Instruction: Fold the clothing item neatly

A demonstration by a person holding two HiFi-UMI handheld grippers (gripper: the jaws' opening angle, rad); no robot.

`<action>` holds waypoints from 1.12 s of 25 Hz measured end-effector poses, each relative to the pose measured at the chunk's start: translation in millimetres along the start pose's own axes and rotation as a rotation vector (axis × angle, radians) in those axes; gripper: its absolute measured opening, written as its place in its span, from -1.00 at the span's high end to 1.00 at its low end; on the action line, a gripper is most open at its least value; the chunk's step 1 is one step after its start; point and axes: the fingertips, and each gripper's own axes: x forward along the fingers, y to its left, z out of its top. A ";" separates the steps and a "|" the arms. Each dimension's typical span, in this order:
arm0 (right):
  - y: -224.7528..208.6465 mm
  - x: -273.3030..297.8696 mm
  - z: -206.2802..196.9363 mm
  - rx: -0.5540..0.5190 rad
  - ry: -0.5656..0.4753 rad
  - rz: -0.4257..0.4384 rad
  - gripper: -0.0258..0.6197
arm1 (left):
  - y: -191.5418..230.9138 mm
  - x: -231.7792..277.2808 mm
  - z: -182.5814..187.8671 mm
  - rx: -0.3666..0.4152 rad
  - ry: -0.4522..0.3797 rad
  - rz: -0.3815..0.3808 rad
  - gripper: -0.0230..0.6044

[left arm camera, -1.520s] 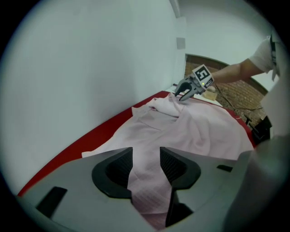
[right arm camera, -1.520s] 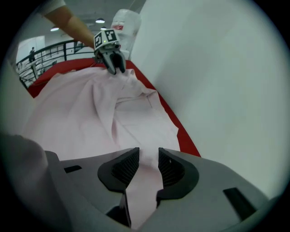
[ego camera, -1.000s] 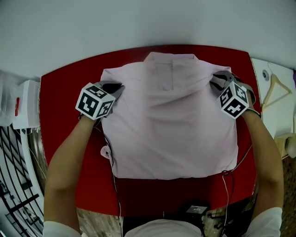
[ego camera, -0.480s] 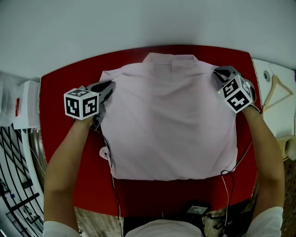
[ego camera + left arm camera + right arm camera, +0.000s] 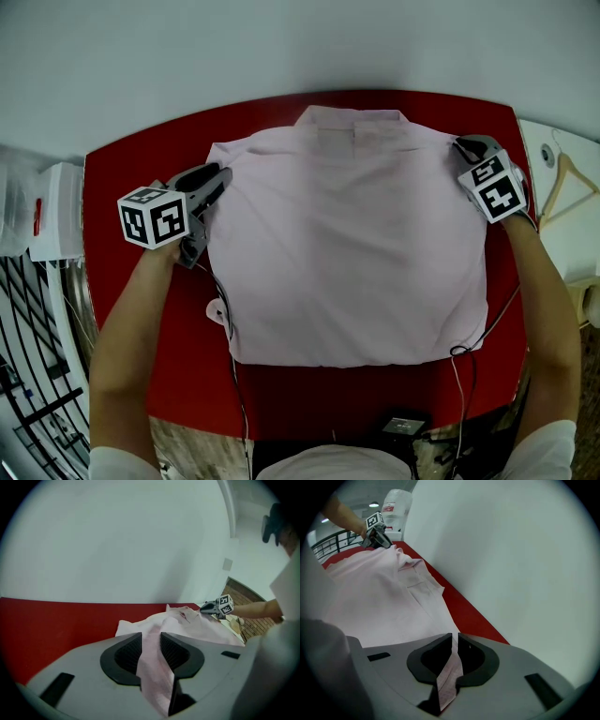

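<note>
A pale pink shirt [image 5: 347, 244] lies spread flat on the red table [image 5: 131, 169], collar at the far edge. My left gripper [image 5: 217, 180] is at the shirt's left shoulder. Its jaws have just been opening, and in the left gripper view [image 5: 151, 637] a fold of the shirt [image 5: 197, 625] still hangs loosely in the gap. My right gripper [image 5: 461, 145] is at the right shoulder. In the right gripper view [image 5: 455, 637] it is shut on a thin edge of the shirt [image 5: 379, 588].
A wooden hanger [image 5: 562, 178] lies on a white surface right of the table. A white box [image 5: 56, 211] and black railing [image 5: 28, 375] stand at the left. Cables [image 5: 225, 309] trail along the shirt's left edge. A pale wall rises behind the table.
Both grippers have moved outward, pulling the shoulders apart and the shirt flatter. The left gripper has rolled and its jaws have parted. The right gripper has shut on the shirt's edge.
</note>
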 end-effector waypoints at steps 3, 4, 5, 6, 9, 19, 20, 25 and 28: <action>-2.7 -8.7 1.6 0.021 -0.043 0.020 0.85 | 8.5 -10.0 5.2 -0.011 -0.021 0.001 0.57; -4.4 -11.4 1.8 0.030 -0.050 0.021 0.85 | 12.5 -13.1 7.6 -0.024 -0.032 0.004 0.57; -6.0 -13.5 1.7 0.043 -0.054 0.023 0.84 | 17.2 -15.7 10.3 -0.041 -0.045 0.010 0.57; -7.5 -14.8 1.0 0.061 -0.055 0.027 0.84 | 22.1 -17.2 12.5 -0.056 -0.055 0.020 0.57; -7.9 -12.2 -8.5 0.138 -0.035 0.048 0.84 | 26.9 -9.0 8.9 -0.006 0.004 0.050 0.59; 1.4 7.9 -20.7 0.243 0.010 0.060 0.85 | 5.1 35.4 -23.4 0.327 0.323 0.082 0.61; 1.4 8.1 -21.1 0.249 0.009 0.059 0.85 | 5.3 35.1 -21.4 0.293 0.309 0.083 0.84; 0.4 7.9 -20.9 0.257 -0.001 0.061 0.85 | 15.1 22.8 -1.9 0.043 0.128 0.069 0.85; 0.1 8.4 -20.4 0.257 -0.006 0.058 0.85 | 29.4 12.4 5.7 -0.053 0.051 0.082 0.85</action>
